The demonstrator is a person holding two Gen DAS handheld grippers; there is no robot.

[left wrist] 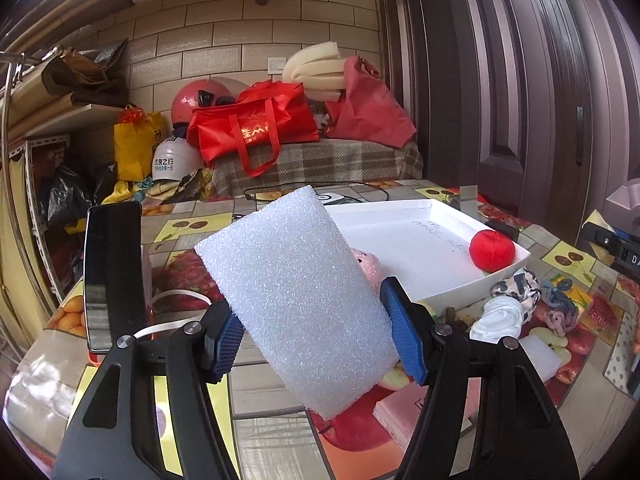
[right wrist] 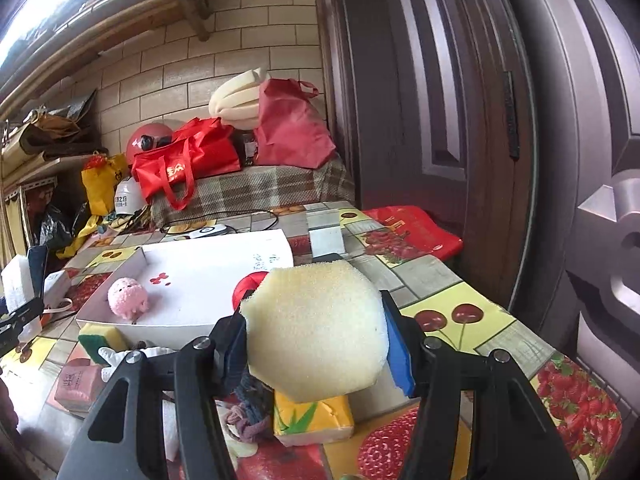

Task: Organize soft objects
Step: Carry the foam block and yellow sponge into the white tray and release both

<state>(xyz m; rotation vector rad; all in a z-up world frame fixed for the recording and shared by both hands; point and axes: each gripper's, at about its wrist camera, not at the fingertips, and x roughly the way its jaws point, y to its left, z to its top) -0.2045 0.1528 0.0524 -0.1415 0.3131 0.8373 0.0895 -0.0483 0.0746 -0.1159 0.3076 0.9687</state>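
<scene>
Light: bright daylight, strongest at upper left of both views.
Glare: blown-out window strip (right wrist: 60, 4); sheen on tablecloth (left wrist: 40, 384).
Shadows: soft, faint.
Edges: strong fisheye bending, black corner vignette.
Focus: mostly sharp.

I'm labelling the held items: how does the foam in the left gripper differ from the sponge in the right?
The white foam block is bright white, rectangular and fine-celled; the yellow sponge is pale yellow, rounded with cut corners and coarser pores. The block sits tilted in the left gripper; the sponge faces squarely in the right gripper. Both are clamped off the table.
</scene>
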